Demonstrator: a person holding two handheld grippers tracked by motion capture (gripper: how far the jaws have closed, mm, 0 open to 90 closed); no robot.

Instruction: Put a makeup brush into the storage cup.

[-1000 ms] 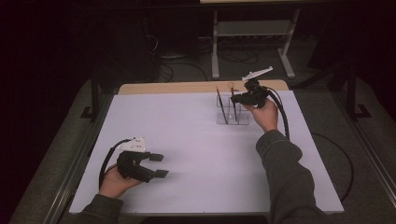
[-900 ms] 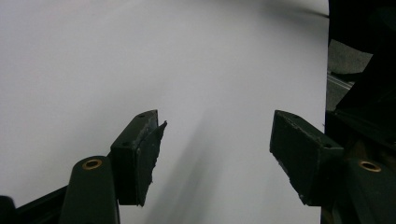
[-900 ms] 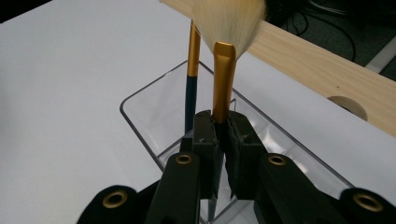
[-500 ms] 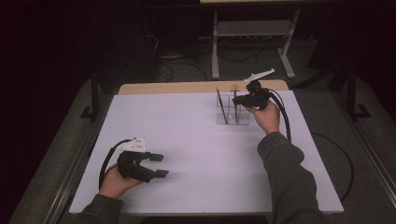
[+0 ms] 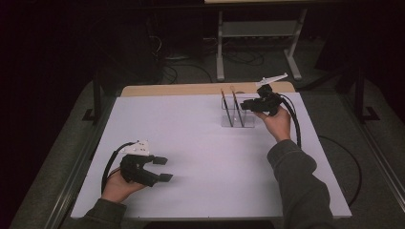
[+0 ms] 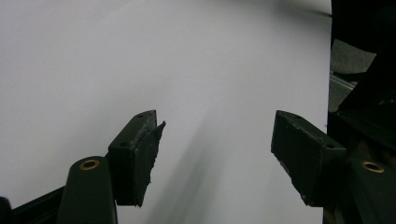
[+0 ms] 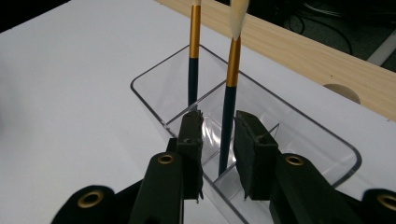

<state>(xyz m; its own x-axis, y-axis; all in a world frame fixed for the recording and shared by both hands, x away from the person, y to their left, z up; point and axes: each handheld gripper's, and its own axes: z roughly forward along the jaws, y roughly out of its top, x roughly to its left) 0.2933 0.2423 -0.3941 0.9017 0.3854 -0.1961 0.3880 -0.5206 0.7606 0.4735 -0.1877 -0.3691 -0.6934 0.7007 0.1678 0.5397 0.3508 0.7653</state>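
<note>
A clear plastic holder (image 5: 237, 117) with several compartments stands at the back right of the white table. Two brushes with dark handles and gold ferrules stand upright in it. In the right gripper view the nearer brush (image 7: 232, 70) rises between the jaws of my right gripper (image 7: 218, 119), and the farther brush (image 7: 194, 42) stands behind. Those jaws have just been opening and stand slightly apart around the handle, not pressing it. From above, my right gripper (image 5: 244, 105) reaches the holder from the right. My left gripper (image 5: 163, 169) lies open and empty at the front left, as does the left gripper (image 6: 217, 149) seen along its own jaws.
A white sheet (image 5: 200, 143) covers the table, with a wooden strip (image 5: 191, 89) along the back edge. A metal stand (image 5: 260, 33) and cables sit on the dark floor behind. The holder's rim (image 7: 149, 100) is close under my right jaws.
The right hand has barely shifted at the holder. The left hand has kept still on the table.
</note>
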